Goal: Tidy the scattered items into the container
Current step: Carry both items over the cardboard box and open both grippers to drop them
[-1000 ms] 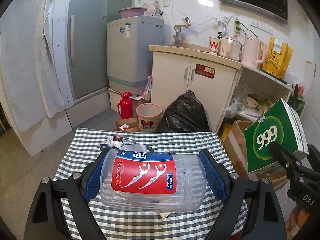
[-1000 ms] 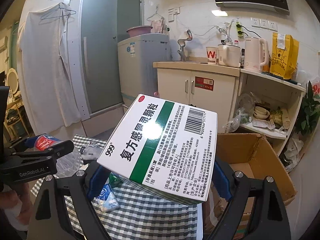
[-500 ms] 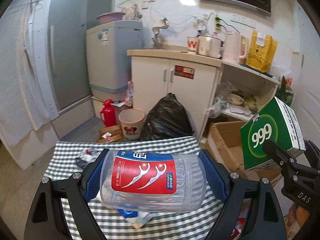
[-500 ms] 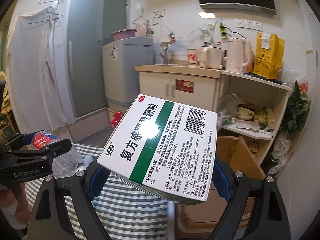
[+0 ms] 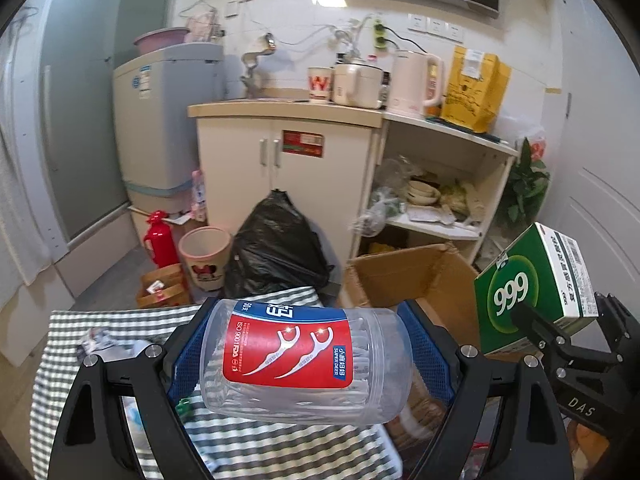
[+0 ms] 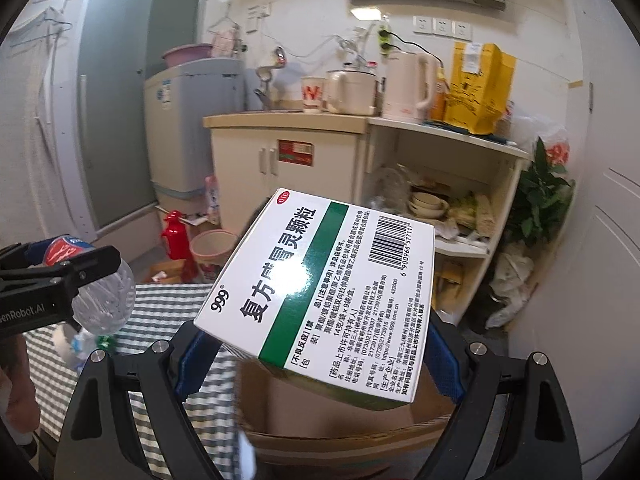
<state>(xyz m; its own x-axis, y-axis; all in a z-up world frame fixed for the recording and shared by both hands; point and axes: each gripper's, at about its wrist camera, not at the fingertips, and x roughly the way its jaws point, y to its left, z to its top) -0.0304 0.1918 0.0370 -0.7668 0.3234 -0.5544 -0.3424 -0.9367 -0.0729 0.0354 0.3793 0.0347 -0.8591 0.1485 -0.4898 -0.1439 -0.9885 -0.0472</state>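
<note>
My left tongs (image 5: 308,360) are squeezing a clear floss pick jar (image 5: 304,364) that lies on its side between the blue pads, and my right tongs (image 6: 320,356) are squeezing a green and white medicine box (image 6: 324,300). Both things are up in the air. The medicine box hangs right over the open cardboard box (image 6: 340,432), which sits on the floor just past the edge of the tabletop (image 5: 120,320). The jar is over the edge of the tabletop next to the cardboard box, not quite over the hole yet. I think the jar could slip, because it is round and smooth and I only hold it by its two ends. If I let go too soon, it may hit the rim of the cardboard box and roll away on the floor. The medicine box is tilted, so it might land on a flap and tip out. My two tongs are close together near the cardboard box, so they could bump if both go down at once. More small things (image 5: 100,340) lie on the tabletop on the far side from the cardboard box, and they need picking up too. Behind the cardboard box are a black trash bag (image 5: 276,248), a pink bin (image 5: 204,256) and a shelf (image 5: 432,228), but nothing blocks the way in.
</note>
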